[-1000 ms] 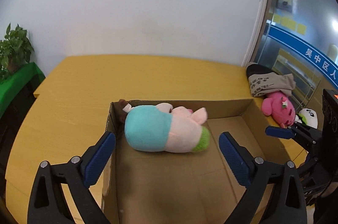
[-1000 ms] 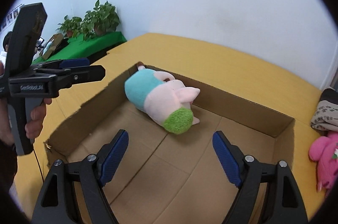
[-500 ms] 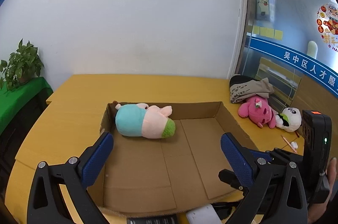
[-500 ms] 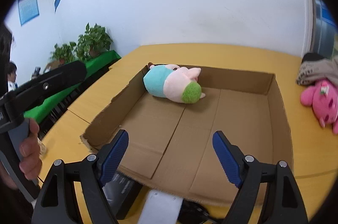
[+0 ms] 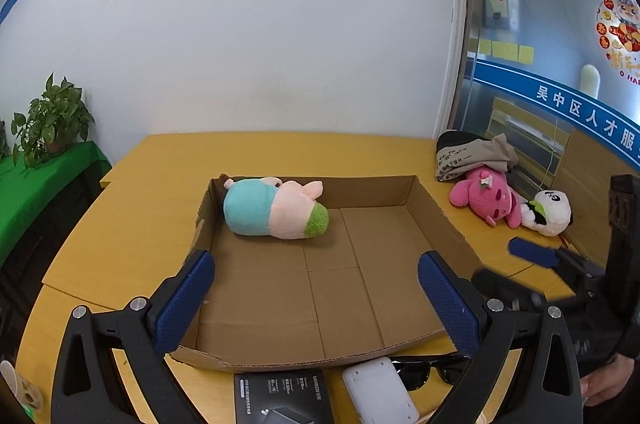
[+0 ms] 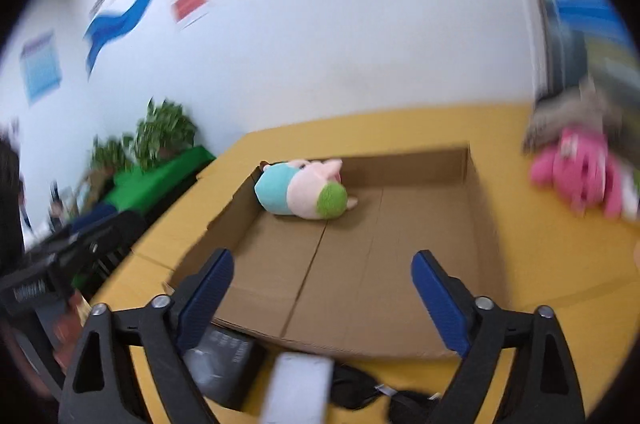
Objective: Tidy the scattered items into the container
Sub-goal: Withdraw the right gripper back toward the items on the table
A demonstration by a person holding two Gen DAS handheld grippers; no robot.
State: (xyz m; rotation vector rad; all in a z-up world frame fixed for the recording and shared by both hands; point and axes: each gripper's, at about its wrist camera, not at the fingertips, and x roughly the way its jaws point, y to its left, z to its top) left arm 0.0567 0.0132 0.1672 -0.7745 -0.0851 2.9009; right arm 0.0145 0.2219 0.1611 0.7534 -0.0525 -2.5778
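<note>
Fingers first: my right gripper [image 6: 322,278] is opening, jaws nearly full spread, nothing between the pads. Left gripper [image 5: 316,294] is spread wide too and empty.

One item is done: the plush pig [image 5: 272,207] lies on its side in the far-left corner of the cardboard box [image 5: 448,224], touching the back wall.

Still outside the box: pink plush [image 5: 486,195] and panda plush [image 5: 550,207], touching each other on the table [image 5: 132,216] right of the box, with a bundle of cloth [image 5: 472,153] just behind them. At the near edge, in front of the box: black carton [image 5: 280,396], white power bank [image 5: 378,388], sunglasses [image 5: 428,370].

My read is that the step in hand is picking the next item. The right gripper suits the pink plush since it sits on that side. How I'd do it:
- Take it across the body, not a limb, so it doesn't swing.
- Keep clear of the panda so it isn't dragged along.
- Lift over the box wall; snagging the thin cardboard would shift the box.

Pose: both grippers point forward and moderately down over the near box edge, side by side, right gripper visible at the right of the left view. Right view is motion-blurred, so fine detail there is unreliable.
</note>
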